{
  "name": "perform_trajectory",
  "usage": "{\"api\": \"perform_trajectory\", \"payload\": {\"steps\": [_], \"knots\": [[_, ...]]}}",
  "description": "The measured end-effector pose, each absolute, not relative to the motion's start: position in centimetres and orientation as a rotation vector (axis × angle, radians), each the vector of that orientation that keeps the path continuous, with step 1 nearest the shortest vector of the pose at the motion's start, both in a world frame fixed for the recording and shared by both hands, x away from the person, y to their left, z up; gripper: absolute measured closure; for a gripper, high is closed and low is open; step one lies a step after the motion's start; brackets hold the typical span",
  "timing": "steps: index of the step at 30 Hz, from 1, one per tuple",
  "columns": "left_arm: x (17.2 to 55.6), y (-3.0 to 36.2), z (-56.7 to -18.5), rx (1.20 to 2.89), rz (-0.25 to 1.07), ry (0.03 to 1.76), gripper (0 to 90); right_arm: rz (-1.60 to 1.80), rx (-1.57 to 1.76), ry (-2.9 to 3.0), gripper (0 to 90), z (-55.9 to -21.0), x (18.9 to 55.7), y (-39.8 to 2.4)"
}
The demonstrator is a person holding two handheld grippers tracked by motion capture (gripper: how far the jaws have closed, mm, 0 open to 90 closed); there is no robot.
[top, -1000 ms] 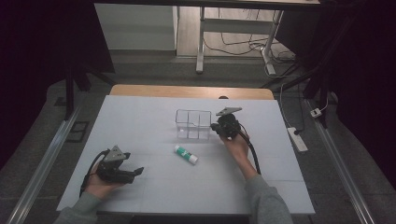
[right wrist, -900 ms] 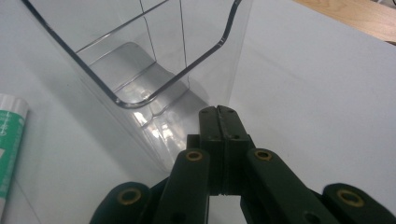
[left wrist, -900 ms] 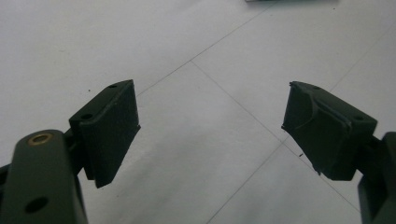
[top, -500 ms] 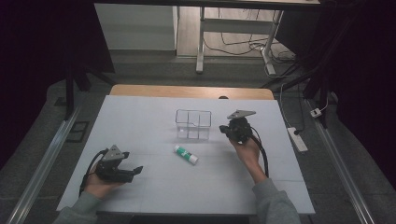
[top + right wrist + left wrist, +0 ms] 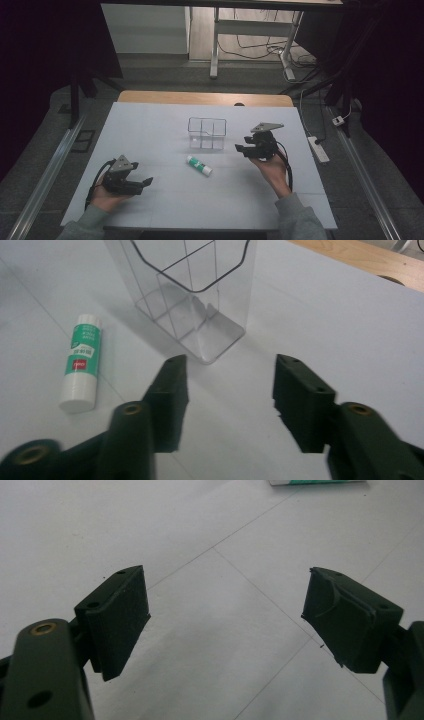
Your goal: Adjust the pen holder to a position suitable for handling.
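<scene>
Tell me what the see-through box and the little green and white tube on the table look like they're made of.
The box looks like clear hard plastic, perhaps acrylic: the table shows through its glossy walls and inner dividers, and its edges are sharp. The tube seems to be smooth white plastic with a green printed label around its middle, probably a glue stick; the print is too small to read.

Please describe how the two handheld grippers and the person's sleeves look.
Both the left gripper and the right gripper are black, each with a grey three-cornered plate on top and a black cable trailing back along the hand. Up close, the jaws are dark blocks with small screw holes, carried on arms with brass-coloured rivets. The person wears grey-green long sleeves.
</scene>
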State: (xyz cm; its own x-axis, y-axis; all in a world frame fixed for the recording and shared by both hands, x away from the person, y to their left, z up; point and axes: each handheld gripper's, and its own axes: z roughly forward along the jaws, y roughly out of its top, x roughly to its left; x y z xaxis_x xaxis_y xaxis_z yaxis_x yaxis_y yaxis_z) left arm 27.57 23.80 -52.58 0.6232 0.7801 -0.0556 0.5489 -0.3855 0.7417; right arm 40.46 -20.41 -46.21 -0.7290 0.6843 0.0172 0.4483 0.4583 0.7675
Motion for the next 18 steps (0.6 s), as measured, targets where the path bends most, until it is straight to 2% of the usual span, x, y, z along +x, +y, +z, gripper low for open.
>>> {"api": "perform_trajectory", "payload": {"steps": [5, 18], "knots": [[27.7, 23.9, -52.6, 2.081, 0.393, 1.04, 18.3, 1.158, 0.955, 2.457, 38.1, -46.0, 39.7, -20.1], [27.6, 24.0, -52.5, 2.077, 0.394, 1.028, 18.4, 1.173, 0.831, 2.542, 34.6, -45.1, 37.6, -17.3]]}}
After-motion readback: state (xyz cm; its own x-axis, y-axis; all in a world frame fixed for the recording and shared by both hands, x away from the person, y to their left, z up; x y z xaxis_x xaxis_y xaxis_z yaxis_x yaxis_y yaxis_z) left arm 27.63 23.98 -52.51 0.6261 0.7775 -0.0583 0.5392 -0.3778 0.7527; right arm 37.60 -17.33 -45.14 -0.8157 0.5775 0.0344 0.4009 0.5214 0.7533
